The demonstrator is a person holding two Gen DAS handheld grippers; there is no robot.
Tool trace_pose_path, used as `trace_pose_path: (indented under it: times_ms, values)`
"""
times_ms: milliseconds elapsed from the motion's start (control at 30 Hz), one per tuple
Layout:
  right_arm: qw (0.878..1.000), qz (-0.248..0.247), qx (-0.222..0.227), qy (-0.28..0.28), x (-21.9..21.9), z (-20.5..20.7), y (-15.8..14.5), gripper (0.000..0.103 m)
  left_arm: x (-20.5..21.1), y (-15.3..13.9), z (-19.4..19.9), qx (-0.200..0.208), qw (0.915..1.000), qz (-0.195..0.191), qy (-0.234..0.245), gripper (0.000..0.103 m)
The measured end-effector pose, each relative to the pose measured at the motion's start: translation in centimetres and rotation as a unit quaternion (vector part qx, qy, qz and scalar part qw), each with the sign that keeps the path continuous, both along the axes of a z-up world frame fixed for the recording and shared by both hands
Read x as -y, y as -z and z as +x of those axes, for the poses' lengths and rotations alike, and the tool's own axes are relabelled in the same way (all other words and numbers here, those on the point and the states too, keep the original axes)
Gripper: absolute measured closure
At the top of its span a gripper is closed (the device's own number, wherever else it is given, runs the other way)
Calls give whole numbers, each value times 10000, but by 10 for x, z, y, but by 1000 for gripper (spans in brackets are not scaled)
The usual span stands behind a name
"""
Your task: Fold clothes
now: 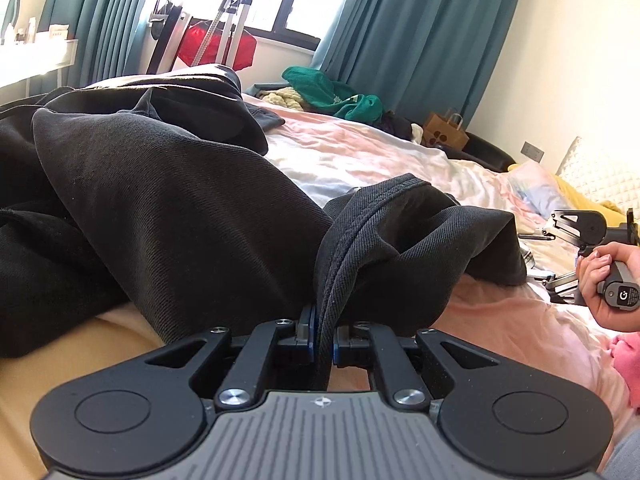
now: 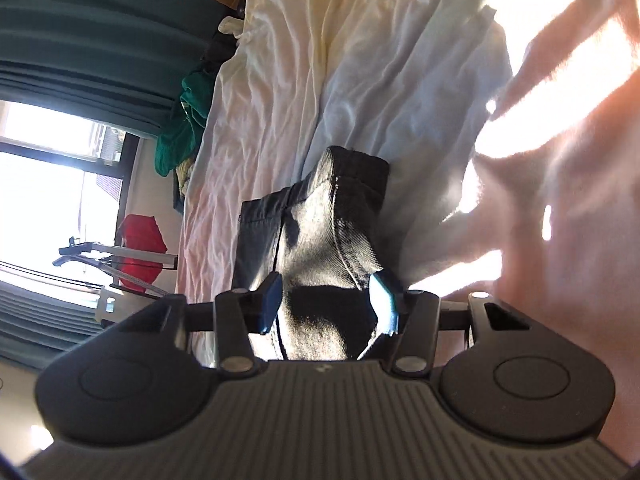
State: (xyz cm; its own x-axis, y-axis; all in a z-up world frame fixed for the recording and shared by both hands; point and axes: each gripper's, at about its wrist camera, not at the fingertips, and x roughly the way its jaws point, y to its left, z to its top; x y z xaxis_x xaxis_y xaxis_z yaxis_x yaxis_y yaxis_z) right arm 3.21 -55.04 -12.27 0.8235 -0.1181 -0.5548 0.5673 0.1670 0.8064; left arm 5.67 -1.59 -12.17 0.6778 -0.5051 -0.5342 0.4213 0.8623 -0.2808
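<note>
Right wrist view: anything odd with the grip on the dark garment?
Yes. The right gripper stands open, its fingers either side of the dark garment without pinching it, and the view is rolled sideways. The left gripper is shut on a seam.

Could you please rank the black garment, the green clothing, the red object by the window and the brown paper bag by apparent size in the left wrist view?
1. black garment, though nearest
2. green clothing
3. red object, close to the green
4. brown paper bag
</note>
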Motion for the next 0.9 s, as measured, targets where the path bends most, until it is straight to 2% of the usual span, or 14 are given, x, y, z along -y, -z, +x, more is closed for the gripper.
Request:
trace_pose_path:
  times_ms: [167, 233, 300, 367, 400, 433, 467, 500, 567, 700, 833, 900]
  values:
    - [9985, -330, -140, 407, 7, -11, -6, 51, 1, 2, 4, -61, 10000, -30, -33, 95]
    - [9996, -179, -69, 193, 12, -3, 4, 51, 1, 2, 6, -88, 9999, -52, -45, 95]
    - [9997, 153, 194, -87, 13, 9, 18, 52, -1, 3, 8, -112, 9999, -76, -54, 95]
    - [9991, 46, 380, -202, 13, 20, 20, 52, -1, 4, 8, -116, 9999, -82, -60, 95]
    - [9986, -76, 444, -269, 12, 26, 19, 59, -1, 4, 8, -116, 9999, -84, -63, 95]
    - [9981, -283, 416, -350, 11, 32, 16, 81, -1, 3, 8, -118, 9999, -87, -66, 95]
    - [9969, -606, 255, -441, 9, 39, 8, 92, -2, 3, 8, -120, 9999, -91, -68, 95]
    - [9947, -897, 136, -473, 8, 44, 1, 94, 0, 2, 8, -119, 9999, -93, -76, 95]
    - [9904, -1335, 173, -327, 5, 45, -15, 95, 3, -1, 6, -39, 10000, 0, -70, 95]
    - [9776, -1932, 737, 385, 13, 26, -47, 96, 11, -8, 1, 172, 9997, 89, 141, 90]
    - [9719, -2182, 402, 792, 38, 7, -39, 96, 21, -13, -5, 333, 9986, 206, 362, 84]
    - [9808, -1746, 80, 867, 52, 1, -13, 96, 25, -16, -7, 322, 9982, 289, 423, 75]
